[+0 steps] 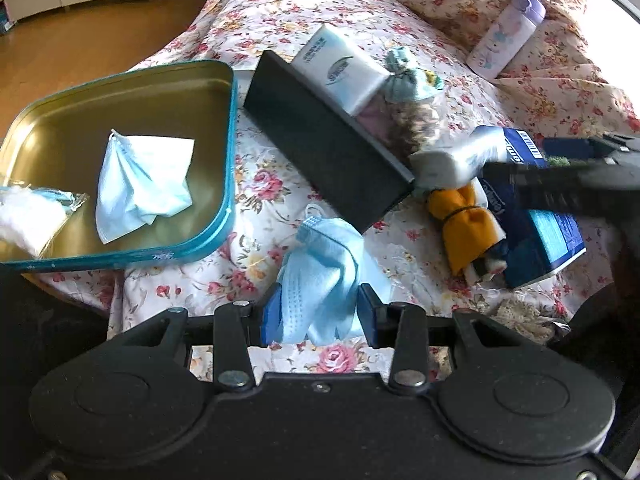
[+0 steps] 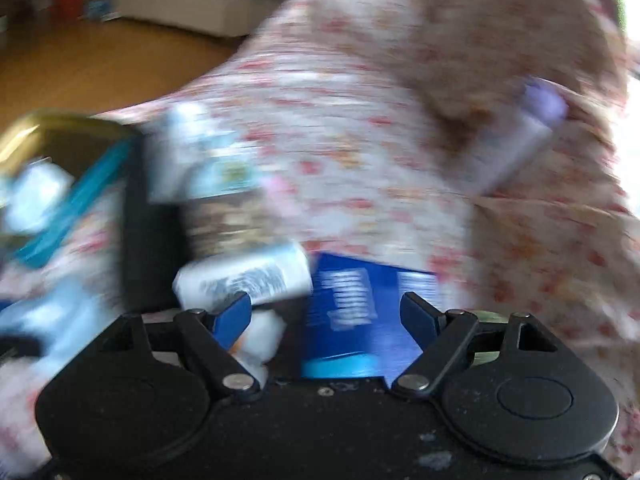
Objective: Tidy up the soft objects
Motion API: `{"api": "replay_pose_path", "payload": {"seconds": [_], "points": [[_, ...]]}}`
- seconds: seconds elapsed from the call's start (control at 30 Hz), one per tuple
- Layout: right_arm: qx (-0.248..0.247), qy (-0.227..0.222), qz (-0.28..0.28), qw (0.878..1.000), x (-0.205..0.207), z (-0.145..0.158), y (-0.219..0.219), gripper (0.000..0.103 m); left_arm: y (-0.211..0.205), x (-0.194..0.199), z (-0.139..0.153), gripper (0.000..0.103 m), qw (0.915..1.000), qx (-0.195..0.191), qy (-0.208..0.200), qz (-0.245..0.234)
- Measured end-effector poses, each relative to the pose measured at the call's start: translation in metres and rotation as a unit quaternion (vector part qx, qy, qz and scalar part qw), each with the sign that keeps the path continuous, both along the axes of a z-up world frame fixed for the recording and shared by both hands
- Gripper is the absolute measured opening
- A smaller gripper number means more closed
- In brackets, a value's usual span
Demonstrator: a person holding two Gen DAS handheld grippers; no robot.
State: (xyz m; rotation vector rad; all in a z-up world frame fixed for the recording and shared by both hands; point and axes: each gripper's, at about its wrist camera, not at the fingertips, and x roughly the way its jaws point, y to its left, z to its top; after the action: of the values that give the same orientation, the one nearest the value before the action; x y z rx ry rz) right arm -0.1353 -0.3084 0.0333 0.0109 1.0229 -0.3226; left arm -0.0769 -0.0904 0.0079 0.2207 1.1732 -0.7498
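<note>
right wrist view motion-blurred, cotton bag (image 1: 28,216) edge-cropped

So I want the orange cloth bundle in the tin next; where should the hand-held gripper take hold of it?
Grip the orange cloth bundle at its waist, where a dark band cinches it. Come from above with the fingers straddling that narrow part: it lies flat on the floral bedspread, wedged against the blue tissue pack.

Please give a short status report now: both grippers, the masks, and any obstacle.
Left gripper shut on blue face mask. Right gripper open, empty, over blue tissue box. Another mask already in teal tin. Path to tin unobstructed.
</note>
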Motion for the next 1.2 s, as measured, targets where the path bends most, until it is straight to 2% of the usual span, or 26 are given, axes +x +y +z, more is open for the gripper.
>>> {"api": "replay_pose_path", "payload": {"seconds": [0.1,0.23,0.33,0.5,0.57,0.8,0.9,1.07,1.13,1.2], "points": [[0.018,0.003,0.027,0.999,-0.002,0.006,0.011,0.083,0.003,0.002,-0.001,0.04,1.0,-0.002,0.004,0.005],[0.017,0.0,0.011,1.0,-0.004,0.006,0.011,0.097,0.008,0.005,-0.004,0.042,0.9999,-0.004,0.012,0.007],[0.018,-0.002,0.004,1.0,-0.001,0.008,0.013,0.102,0.009,0.005,-0.007,0.05,0.9999,0.0,0.011,0.004],[-0.015,0.004,0.01,1.0,0.008,0.0,0.02,0.102,0.012,0.004,-0.013,0.058,0.9999,0.002,0.016,-0.003],[-0.01,0.012,0.013,1.0,0.013,-0.004,0.019,0.102,0.013,0.003,-0.013,0.068,0.9998,0.0,0.017,-0.005],[0.025,0.019,0.017,0.999,0.024,-0.019,0.012,0.101,0.011,-0.001,-0.014,0.071,0.9998,-0.003,0.015,-0.015],[0.043,0.022,0.017,0.999,0.025,-0.023,0.008,0.098,0.008,-0.002,-0.016,0.081,0.9998,-0.007,0.016,-0.015],[0.07,0.012,0.008,0.997,0.025,-0.026,0.0,0.095,-0.001,-0.006,-0.021,0.082,0.9996,0.001,0.019,-0.019],[0.069,0.006,0.009,0.998,0.025,-0.026,-0.001,0.087,-0.004,-0.007,-0.024,0.082,0.9996,0.004,0.021,-0.02],[0.07,0.001,0.008,0.997,0.024,-0.025,-0.002,0.085,-0.007,-0.008,-0.026,0.082,0.9995,0.008,0.022,-0.019]]}}
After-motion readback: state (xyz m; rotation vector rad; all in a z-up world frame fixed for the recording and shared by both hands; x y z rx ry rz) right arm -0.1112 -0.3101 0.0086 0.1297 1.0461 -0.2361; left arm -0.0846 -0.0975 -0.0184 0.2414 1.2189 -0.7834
